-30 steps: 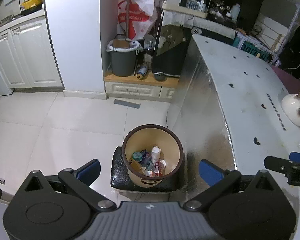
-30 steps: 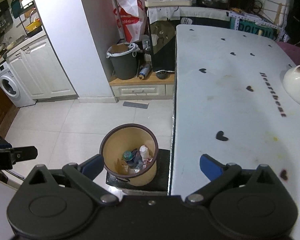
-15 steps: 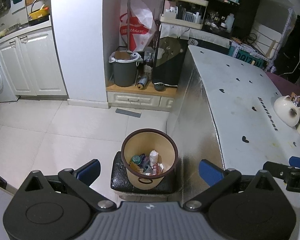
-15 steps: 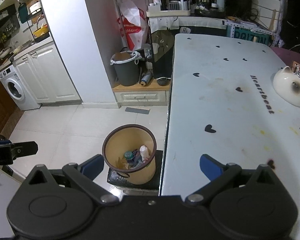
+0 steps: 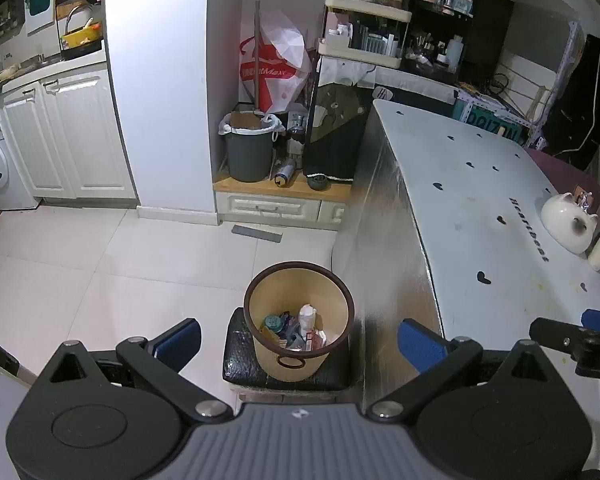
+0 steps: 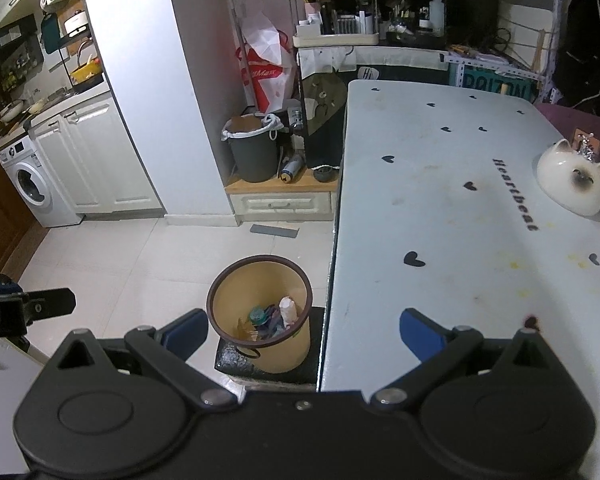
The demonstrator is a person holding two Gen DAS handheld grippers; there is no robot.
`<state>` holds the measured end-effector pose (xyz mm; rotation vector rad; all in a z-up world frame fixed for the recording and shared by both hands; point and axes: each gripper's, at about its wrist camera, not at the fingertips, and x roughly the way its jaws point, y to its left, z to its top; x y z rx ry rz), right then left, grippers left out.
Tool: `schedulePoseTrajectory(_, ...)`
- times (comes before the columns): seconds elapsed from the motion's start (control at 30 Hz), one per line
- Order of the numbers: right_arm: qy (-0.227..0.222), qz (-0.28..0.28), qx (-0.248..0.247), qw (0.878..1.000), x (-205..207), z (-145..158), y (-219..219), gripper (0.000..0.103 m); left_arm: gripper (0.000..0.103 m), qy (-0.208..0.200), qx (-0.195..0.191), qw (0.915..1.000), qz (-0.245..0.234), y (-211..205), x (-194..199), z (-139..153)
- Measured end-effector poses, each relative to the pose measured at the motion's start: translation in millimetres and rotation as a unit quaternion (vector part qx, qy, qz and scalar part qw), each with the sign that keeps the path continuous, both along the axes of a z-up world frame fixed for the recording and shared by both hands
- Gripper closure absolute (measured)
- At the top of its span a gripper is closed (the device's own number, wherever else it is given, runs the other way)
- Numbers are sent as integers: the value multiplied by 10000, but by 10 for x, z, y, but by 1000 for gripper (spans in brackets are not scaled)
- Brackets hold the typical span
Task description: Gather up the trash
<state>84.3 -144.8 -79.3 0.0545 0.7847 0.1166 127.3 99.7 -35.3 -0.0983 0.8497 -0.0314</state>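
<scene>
Both grippers, left gripper (image 5: 298, 336) and right gripper (image 6: 302, 330), hang wide open and empty above the tan brown-rimmed wastebasket (image 5: 299, 316) holding trash beside the white heart-print table (image 6: 460, 208).

Black left gripper (image 5: 299, 338) and right gripper (image 6: 302, 332), blue pads, silver pivot screws.

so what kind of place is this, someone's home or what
Most likely a home kitchen and dining corner: a washing machine stands beside white cabinets, a heart-print table holds a cat-shaped ceramic, and a tan bin of trash stands beside it.
</scene>
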Motion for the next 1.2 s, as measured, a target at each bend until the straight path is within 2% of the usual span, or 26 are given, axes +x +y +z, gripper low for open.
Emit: schedulePoseTrajectory(1.2,-61,-102,0,9999,-41,44,-8,0,0,24,49,9999,-120,-63,-6,-26)
